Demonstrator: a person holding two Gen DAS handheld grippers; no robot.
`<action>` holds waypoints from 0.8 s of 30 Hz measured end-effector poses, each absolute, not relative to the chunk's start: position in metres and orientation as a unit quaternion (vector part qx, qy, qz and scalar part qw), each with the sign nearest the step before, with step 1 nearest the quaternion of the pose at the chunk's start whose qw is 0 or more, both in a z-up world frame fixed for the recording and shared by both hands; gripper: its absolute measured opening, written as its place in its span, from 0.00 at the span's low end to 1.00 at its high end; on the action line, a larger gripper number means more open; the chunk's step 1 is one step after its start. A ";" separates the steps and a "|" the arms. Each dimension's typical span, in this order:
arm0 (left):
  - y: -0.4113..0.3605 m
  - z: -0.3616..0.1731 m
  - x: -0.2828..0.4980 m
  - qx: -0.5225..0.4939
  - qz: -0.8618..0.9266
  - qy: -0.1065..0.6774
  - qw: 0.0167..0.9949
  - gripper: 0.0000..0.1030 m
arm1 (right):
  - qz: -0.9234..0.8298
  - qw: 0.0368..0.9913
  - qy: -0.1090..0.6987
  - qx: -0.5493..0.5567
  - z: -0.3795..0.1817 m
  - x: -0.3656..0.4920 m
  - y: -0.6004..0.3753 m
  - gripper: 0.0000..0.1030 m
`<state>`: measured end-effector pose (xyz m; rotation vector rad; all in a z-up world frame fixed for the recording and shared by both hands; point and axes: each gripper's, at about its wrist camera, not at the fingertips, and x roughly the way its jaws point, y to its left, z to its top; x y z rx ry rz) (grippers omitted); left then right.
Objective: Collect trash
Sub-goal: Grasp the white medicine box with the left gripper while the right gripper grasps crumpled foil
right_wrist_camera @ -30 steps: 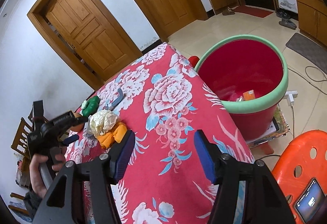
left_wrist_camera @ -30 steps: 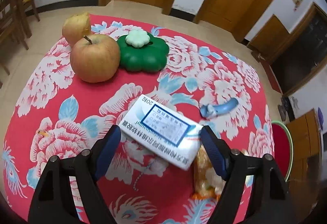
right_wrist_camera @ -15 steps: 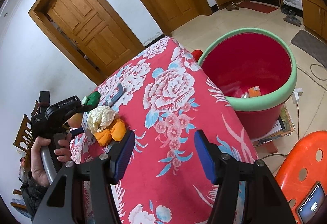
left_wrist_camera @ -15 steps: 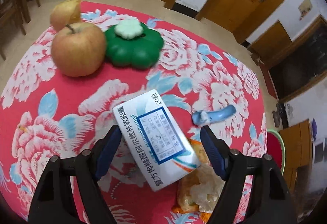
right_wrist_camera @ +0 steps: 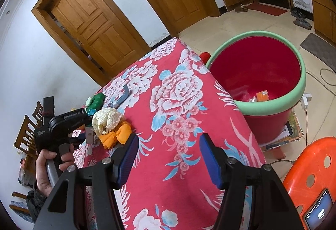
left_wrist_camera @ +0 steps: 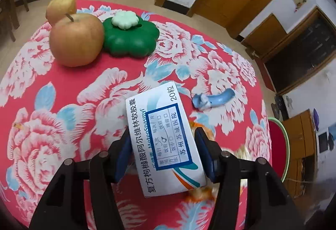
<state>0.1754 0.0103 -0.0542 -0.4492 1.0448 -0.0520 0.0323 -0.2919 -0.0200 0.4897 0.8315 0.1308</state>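
Note:
My left gripper [left_wrist_camera: 162,147] is shut on a white and blue medicine box [left_wrist_camera: 161,137], its blue pads against the box's two long sides. The box is held just above the red floral tablecloth [left_wrist_camera: 63,91]. A crumpled paper and orange peel [right_wrist_camera: 111,127] lie under and right of the box. My right gripper [right_wrist_camera: 168,156] is open and empty over the table's near corner. A red bin with a green rim [right_wrist_camera: 294,99] stands on the floor past the table's right edge, with some trash inside.
An apple [left_wrist_camera: 76,39], a pear [left_wrist_camera: 61,6] and a green flower-shaped case [left_wrist_camera: 130,35] sit at the far left of the table. A light blue curved piece [left_wrist_camera: 214,99] lies to the right. An orange plastic stool [right_wrist_camera: 310,169] stands by the bin.
My left gripper has closed its jaws onto the medicine box, which turned to lie lengthwise between them. The right gripper has barely moved.

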 end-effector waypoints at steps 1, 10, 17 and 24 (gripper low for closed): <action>0.012 -0.051 0.170 -0.207 -0.028 0.491 0.846 0.57 | 0.064 0.885 0.399 0.233 -0.019 0.032 -0.290 0.61; 0.015 -0.031 0.123 -0.111 -0.024 0.450 0.886 0.57 | 0.095 0.890 0.400 0.196 -0.005 0.042 -0.258 0.61; 0.027 -0.026 0.106 -0.108 -0.031 0.434 0.894 0.57 | 0.127 0.880 0.421 0.179 -0.004 0.063 -0.228 0.61; 0.042 -0.031 0.101 -0.125 -0.021 0.433 0.892 0.57 | 0.150 0.878 0.431 0.144 -0.003 0.091 -0.191 0.63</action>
